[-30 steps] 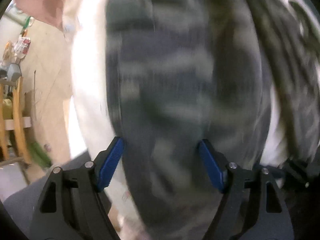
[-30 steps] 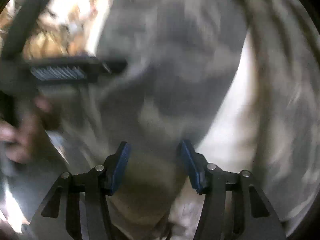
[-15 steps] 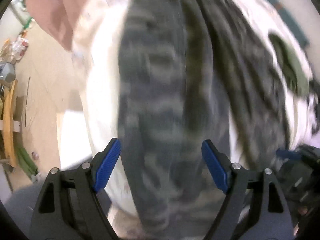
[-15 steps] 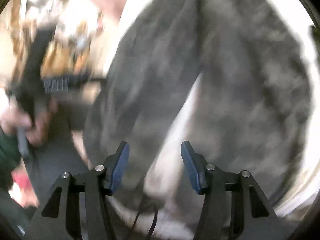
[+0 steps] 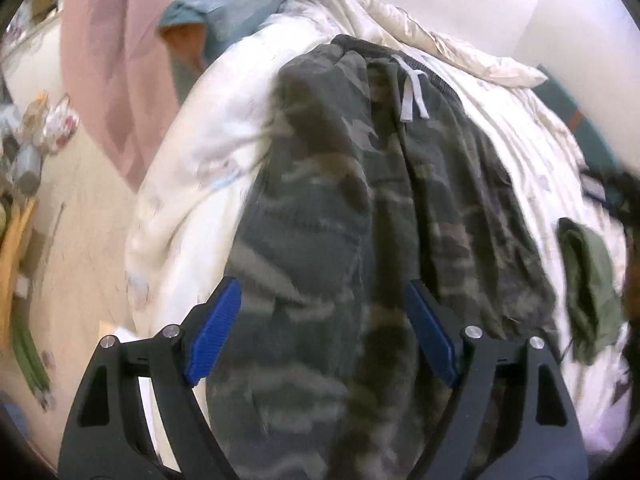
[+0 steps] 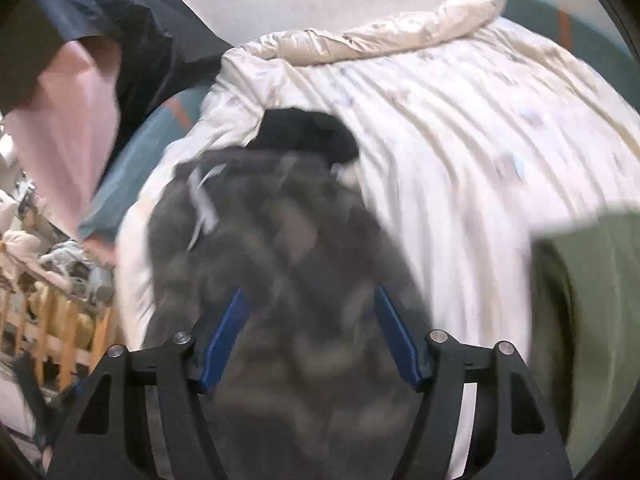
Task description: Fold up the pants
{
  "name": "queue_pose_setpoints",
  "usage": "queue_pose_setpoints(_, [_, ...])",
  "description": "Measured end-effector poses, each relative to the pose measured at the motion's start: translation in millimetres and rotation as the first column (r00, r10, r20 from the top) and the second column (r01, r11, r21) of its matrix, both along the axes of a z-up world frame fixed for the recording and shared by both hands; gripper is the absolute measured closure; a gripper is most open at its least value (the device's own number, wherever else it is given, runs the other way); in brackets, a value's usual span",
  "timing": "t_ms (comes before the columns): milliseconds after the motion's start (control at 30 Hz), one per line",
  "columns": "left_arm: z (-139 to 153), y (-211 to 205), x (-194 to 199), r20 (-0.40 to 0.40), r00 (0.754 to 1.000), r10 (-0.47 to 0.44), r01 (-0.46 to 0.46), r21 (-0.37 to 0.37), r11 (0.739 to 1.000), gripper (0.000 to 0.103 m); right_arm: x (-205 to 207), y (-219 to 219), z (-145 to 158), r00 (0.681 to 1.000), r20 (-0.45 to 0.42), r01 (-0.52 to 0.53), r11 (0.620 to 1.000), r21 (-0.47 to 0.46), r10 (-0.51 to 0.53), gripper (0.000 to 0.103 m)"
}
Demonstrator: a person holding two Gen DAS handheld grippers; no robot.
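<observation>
Camouflage pants (image 5: 340,200) lie lengthwise on a white duvet (image 5: 208,148), waistband and white drawstring (image 5: 412,92) at the far end. My left gripper (image 5: 320,292) hovers over the near leg part, jaws wide and open, the pads not pressing the cloth. In the right wrist view the pants (image 6: 280,260) look blurred, their drawstring (image 6: 202,200) at the upper left. My right gripper (image 6: 310,300) hangs above them with its jaws opening. Cloth shows behind the gap, and neither pad grips it.
An olive green garment (image 5: 588,280) lies on the duvet right of the pants, large at the right edge for the right wrist (image 6: 592,300). A black cloth (image 6: 308,136) sits beyond the waistband. Pink fabric (image 5: 112,60) hangs at the left. A wooden rail (image 6: 60,328) and floor (image 5: 80,240) lie left of the bed.
Both grippers have pulled up and back from the pants, so the whole garment and the bed now show. The right jaws stand wider than before.
</observation>
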State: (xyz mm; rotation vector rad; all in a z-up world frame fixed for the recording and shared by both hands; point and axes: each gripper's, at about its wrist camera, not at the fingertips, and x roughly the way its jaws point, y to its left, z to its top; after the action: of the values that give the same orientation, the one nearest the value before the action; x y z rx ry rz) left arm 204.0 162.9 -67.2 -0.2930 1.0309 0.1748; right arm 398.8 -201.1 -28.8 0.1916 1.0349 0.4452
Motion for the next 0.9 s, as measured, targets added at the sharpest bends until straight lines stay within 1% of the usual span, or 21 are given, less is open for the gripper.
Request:
queue_pose_setpoints(33, [-5, -1, 3, -0.008, 1.000, 0.000, 0.000, 0.009, 1.000, 0.022, 21, 1, -3, 1.000, -0.009, 0.002, 1.000, 0.001, -0.002, 0.034])
queue_pose_setpoints(67, [-10, 2, 6, -0.039, 0.999, 0.006, -0.005, 0.007, 1.000, 0.022, 44, 6, -12, 1.000, -0.023, -0.001, 1.000, 0.012, 0.001, 0.034])
queue_pose_setpoints(100, [-15, 5, 9, -0.066, 0.998, 0.004, -0.006, -0.020, 1.000, 0.022, 75, 17, -25, 0.999, -0.047, -0.012, 1.000, 0.017, 0.013, 0.034])
queue_pose_setpoints(167, [-21, 10, 12, -0.094, 0.996, 0.005, -0.011, -0.068, 0.998, 0.022, 112, 32, -43, 0.998, -0.063, -0.019, 1.000, -0.005, 0.018, 0.034])
queue_pose_setpoints(200, [-25, 11, 14, -0.107, 0.994, 0.007, -0.014, -0.071, 0.997, 0.022, 137, 43, -60, 0.996, -0.086, -0.027, 1.000, -0.014, 0.025, 0.034])
queue_pose_setpoints(267, [-31, 12, 14, -0.140, 0.990, 0.005, -0.015, -0.068, 0.998, 0.022, 167, 57, -87, 0.993, -0.119, -0.023, 1.000, -0.011, 0.022, 0.034])
queue_pose_setpoints(333, [-35, 15, 14, -0.157, 0.988, 0.013, -0.027, -0.089, 0.996, 0.022, 186, 67, -109, 0.986, -0.165, -0.026, 0.999, 0.022, 0.029, 0.033])
queue_pose_setpoints(400, [-38, 21, 13, -0.169, 0.985, 0.030, -0.049, -0.111, 0.993, 0.022, 194, 76, -132, 0.971, -0.226, -0.057, 0.994, 0.091, 0.076, 0.031])
queue_pose_setpoints(467, [-41, 25, 13, -0.181, 0.982, 0.054, -0.079, -0.138, 0.987, 0.022, 191, 77, -139, 0.971, -0.219, -0.071, 0.991, 0.116, 0.095, 0.031])
queue_pose_setpoints(500, [-42, 26, 12, -0.185, 0.981, 0.060, -0.088, -0.151, 0.985, 0.022, 190, 76, -142, 0.970, -0.217, -0.080, 0.987, 0.142, 0.110, 0.043])
queue_pose_setpoints(533, [-43, 26, 12, -0.191, 0.980, 0.062, -0.093, -0.158, 0.983, 0.022, 185, 76, -139, 0.969, -0.194, -0.117, 0.975, 0.190, 0.154, 0.075])
queue_pose_setpoints(567, [-44, 26, 11, -0.197, 0.978, 0.062, -0.094, -0.159, 0.983, 0.022, 174, 79, -131, 0.966, -0.158, -0.177, 0.970, 0.169, 0.204, 0.082])
queue_pose_setpoints(600, [-45, 25, 11, -0.201, 0.978, 0.062, -0.095, -0.157, 0.983, 0.022, 163, 84, -119, 0.968, -0.074, -0.235, 0.969, 0.074, 0.241, 0.083])
queue_pose_setpoints(633, [-46, 24, 11, -0.208, 0.976, 0.062, -0.096, -0.158, 0.983, 0.022, 159, 84, -113, 0.968, -0.050, -0.242, 0.968, 0.061, 0.245, 0.085])
queue_pose_setpoints(667, [-47, 23, 10, -0.211, 0.975, 0.066, -0.102, -0.162, 0.982, 0.022, 154, 78, -104, 0.971, -0.027, -0.235, 0.970, 0.069, 0.237, 0.086])
queue_pose_setpoints(733, [-48, 21, 9, -0.214, 0.974, 0.069, -0.106, -0.170, 0.980, 0.022, 144, 61, -74, 0.977, 0.083, -0.201, 0.979, 0.025, 0.198, 0.088])
queue_pose_setpoints(767, [-47, 19, 9, -0.215, 0.975, 0.065, -0.103, -0.171, 0.980, 0.022, 142, 56, -61, 0.974, 0.116, -0.195, 0.981, 0.005, 0.193, 0.088])
queue_pose_setpoints(800, [-47, 18, 9, -0.215, 0.975, 0.062, -0.099, -0.170, 0.980, 0.022, 141, 52, -43, 0.967, 0.166, -0.186, 0.982, -0.042, 0.191, 0.089])
queue_pose_setpoints(867, [-47, 14, 8, -0.212, 0.976, 0.053, -0.089, -0.161, 0.983, 0.022, 140, 57, -16, 0.947, 0.249, -0.166, 0.974, -0.154, 0.201, 0.091])
queue_pose_setpoints(900, [-47, 12, 8, -0.211, 0.976, 0.051, -0.085, -0.156, 0.984, 0.022, 146, 62, 1, 0.934, 0.300, -0.127, 0.966, -0.227, 0.193, 0.092])
